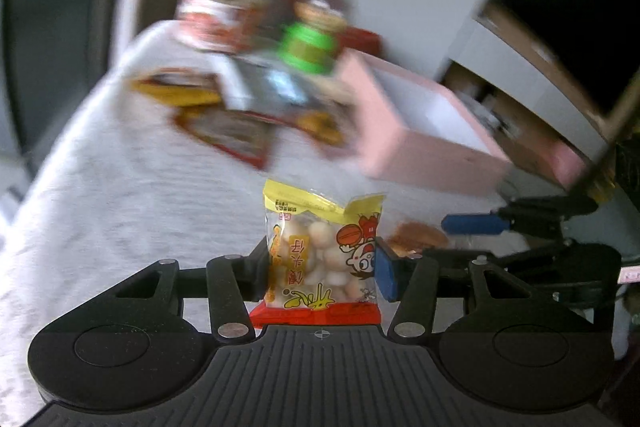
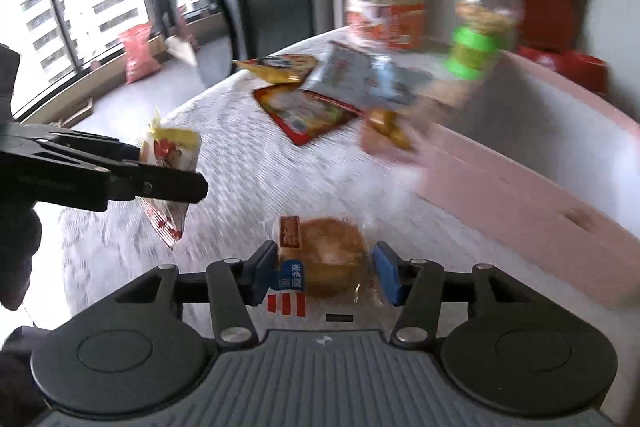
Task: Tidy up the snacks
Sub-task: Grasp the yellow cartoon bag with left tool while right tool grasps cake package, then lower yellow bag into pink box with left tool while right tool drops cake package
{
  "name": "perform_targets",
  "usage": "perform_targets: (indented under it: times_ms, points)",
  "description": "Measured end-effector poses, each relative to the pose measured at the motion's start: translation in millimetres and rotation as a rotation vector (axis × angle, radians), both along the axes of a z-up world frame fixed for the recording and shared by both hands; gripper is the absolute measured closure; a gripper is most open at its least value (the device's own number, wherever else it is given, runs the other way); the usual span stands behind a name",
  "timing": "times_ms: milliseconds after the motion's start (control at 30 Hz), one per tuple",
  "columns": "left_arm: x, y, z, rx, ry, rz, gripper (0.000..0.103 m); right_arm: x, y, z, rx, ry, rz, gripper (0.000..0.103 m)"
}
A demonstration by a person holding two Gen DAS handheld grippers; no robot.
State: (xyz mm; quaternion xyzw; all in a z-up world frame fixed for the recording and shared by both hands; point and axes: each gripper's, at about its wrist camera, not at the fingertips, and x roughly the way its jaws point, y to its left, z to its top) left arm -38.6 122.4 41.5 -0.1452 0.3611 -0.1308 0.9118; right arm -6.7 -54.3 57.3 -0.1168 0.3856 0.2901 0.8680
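Note:
My left gripper (image 1: 322,263) is shut on a yellow and red bag of small round biscuits (image 1: 322,251) and holds it above the white tablecloth; it also shows in the right wrist view (image 2: 170,163). My right gripper (image 2: 320,271) is shut on a clear-wrapped round bun (image 2: 328,259), which also shows in the left wrist view (image 1: 418,237). The pink box (image 1: 420,131) stands open to the right (image 2: 520,163). Both views are blurred by motion.
Several flat snack packets (image 2: 312,95) lie on the cloth (image 2: 248,187) at the back. A large jar with a gold lid (image 2: 386,7) and a green-capped plastic jar (image 2: 480,27) stand behind them. A window and washing machine lie beyond the table's left edge.

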Motion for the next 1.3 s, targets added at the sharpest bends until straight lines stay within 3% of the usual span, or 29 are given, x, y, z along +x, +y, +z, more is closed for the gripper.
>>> perform_targets:
  times_ms: [100, 133, 167, 300, 333, 400, 433, 467, 533, 633, 700, 733, 767, 833, 1033, 1167, 1300]
  points:
    - [18, -30, 18, -0.009, -0.034, -0.097, 0.047, -10, -39, 12, 0.015, -0.029, -0.088, 0.055]
    - [24, -37, 24, -0.01, -0.048, -0.112, 0.047, -12, -51, 17, 0.021, -0.034, -0.117, 0.088]
    - [35, -45, 33, -0.012, -0.066, -0.127, 0.047, -12, -62, 22, 0.029, -0.025, -0.14, 0.101]
    - [87, -73, 61, -0.007, -0.126, -0.163, 0.047, -16, -95, 33, 0.038, -0.085, -0.198, 0.1]
    - [101, -78, 63, -0.012, -0.116, -0.166, 0.047, -18, -102, 31, 0.032, -0.089, -0.2, 0.097]
    - [122, -85, 62, -0.053, -0.081, -0.163, 0.047, -19, -111, 24, 0.041, -0.056, -0.18, 0.076]
    - [141, -87, 60, -0.094, -0.048, -0.153, 0.047, -20, -114, 20, 0.057, -0.035, -0.17, 0.047]
    - [154, -90, 60, -0.124, -0.028, -0.147, 0.046, -21, -115, 16, 0.071, -0.024, -0.163, 0.026]
    - [195, -97, 57, -0.127, 0.006, -0.136, 0.044, -24, -114, 6, 0.073, -0.007, -0.135, 0.024]
    - [244, -109, 37, 0.013, 0.123, -0.094, 0.047, -27, -101, -13, 0.044, 0.036, -0.08, 0.024]
    - [253, -104, 27, 0.007, 0.117, -0.05, 0.047, -32, -94, -23, -0.002, 0.057, -0.059, 0.024]
    - [254, -96, 27, -0.017, 0.095, -0.044, 0.048, -33, -88, -28, -0.037, 0.054, -0.055, 0.027]
    - [250, -91, 28, -0.038, 0.071, -0.053, 0.048, -35, -83, -32, -0.076, 0.044, -0.053, 0.037]
    - [245, -84, 31, -0.053, 0.022, -0.057, 0.048, -38, -83, -32, -0.095, 0.031, -0.044, 0.046]
    - [162, -33, 44, -0.074, -0.162, 0.023, 0.047, -21, -90, 11, 0.008, -0.02, -0.099, 0.048]
    - [109, -6, 25, -0.01, -0.149, 0.075, 0.047, 25, -89, 62, 0.034, -0.126, -0.204, 0.048]
    - [84, 6, 5, 0.045, -0.1, 0.062, 0.047, 91, -78, 77, -0.047, -0.197, -0.362, 0.046]
